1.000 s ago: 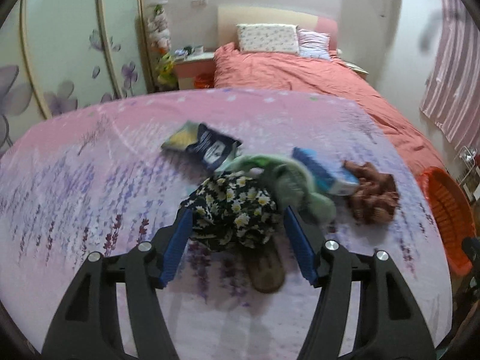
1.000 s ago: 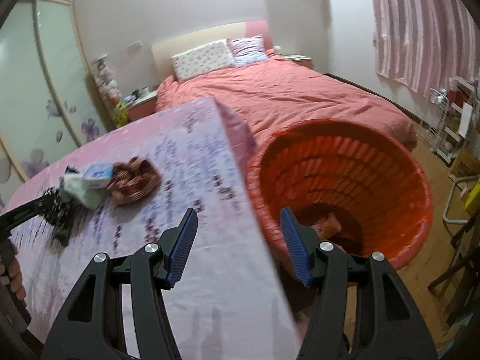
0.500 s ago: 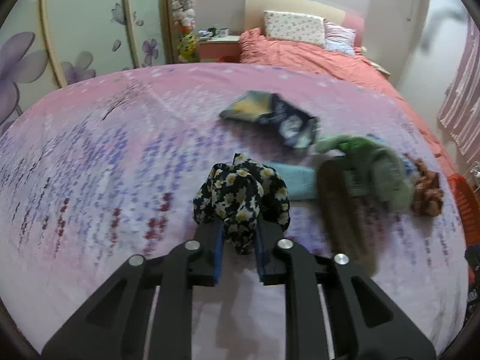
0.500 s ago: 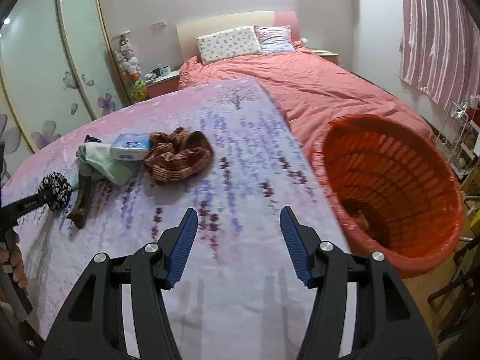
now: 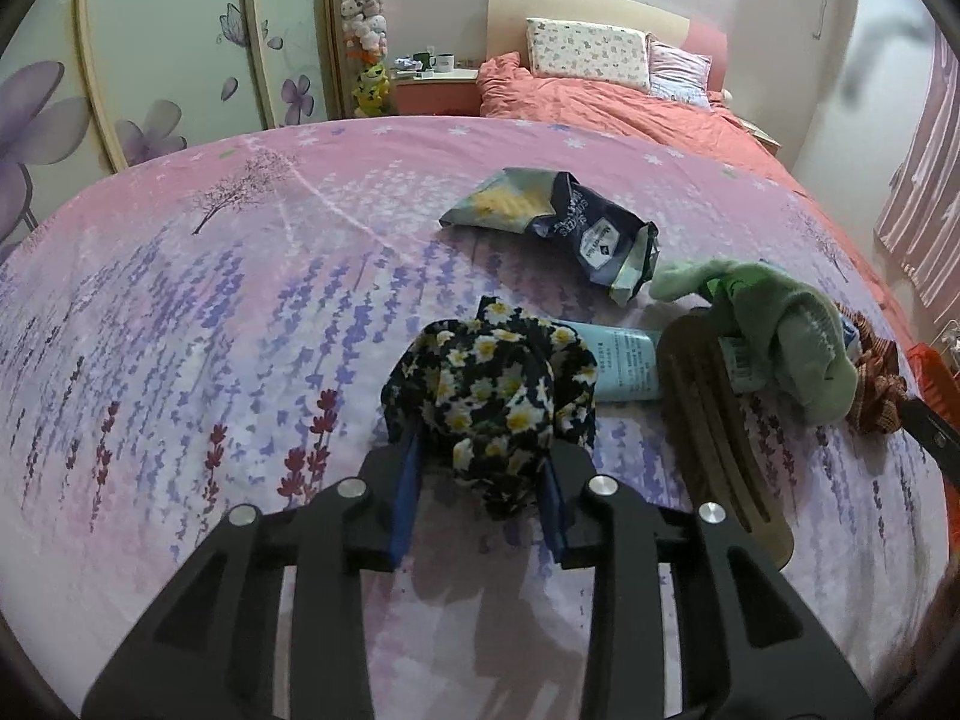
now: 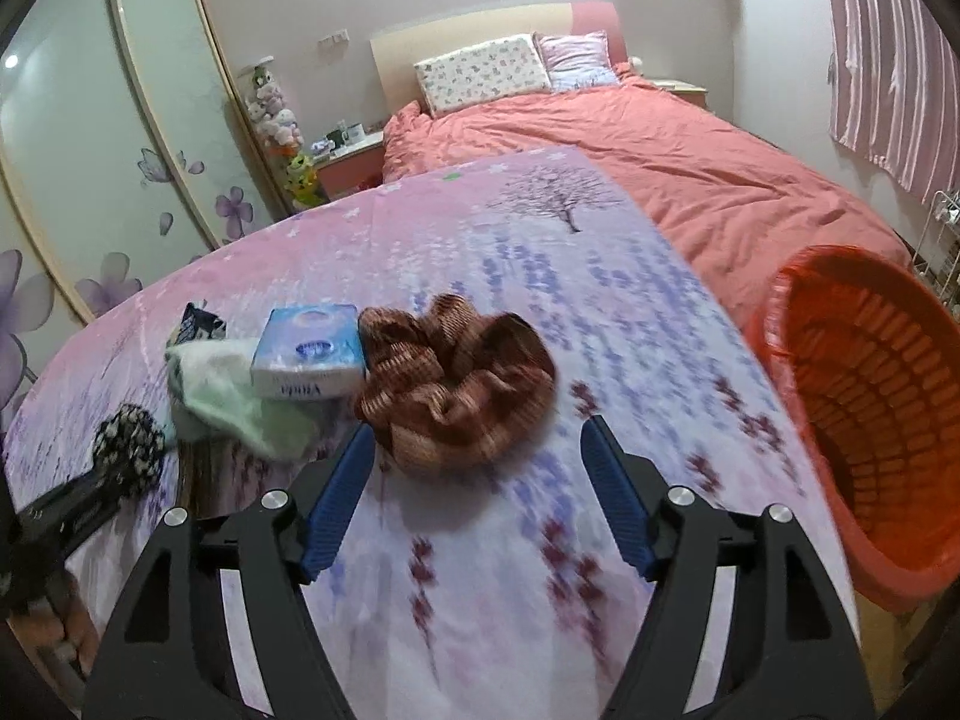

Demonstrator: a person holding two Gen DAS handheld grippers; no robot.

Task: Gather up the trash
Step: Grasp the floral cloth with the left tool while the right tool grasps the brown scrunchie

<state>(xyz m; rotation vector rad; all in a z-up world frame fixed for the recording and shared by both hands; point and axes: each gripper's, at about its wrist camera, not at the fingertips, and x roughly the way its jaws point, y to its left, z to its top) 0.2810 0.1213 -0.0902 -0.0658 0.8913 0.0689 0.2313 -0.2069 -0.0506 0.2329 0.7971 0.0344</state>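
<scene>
My left claw (image 5: 480,468) grips the black daisy-print cloth (image 5: 492,384), pads pressed on its sides though the jaws are easing apart. It sits on the pink bedspread (image 5: 240,300), just beside the blue tube (image 5: 624,360). Past the tube lie a chip bag (image 5: 576,222) and a green sock (image 5: 792,324). My right claw (image 6: 474,480) is spreading wide, empty, near the brown scrunchie (image 6: 456,378). The orange basket (image 6: 840,408) stands off the bedspread's right edge.
</scene>
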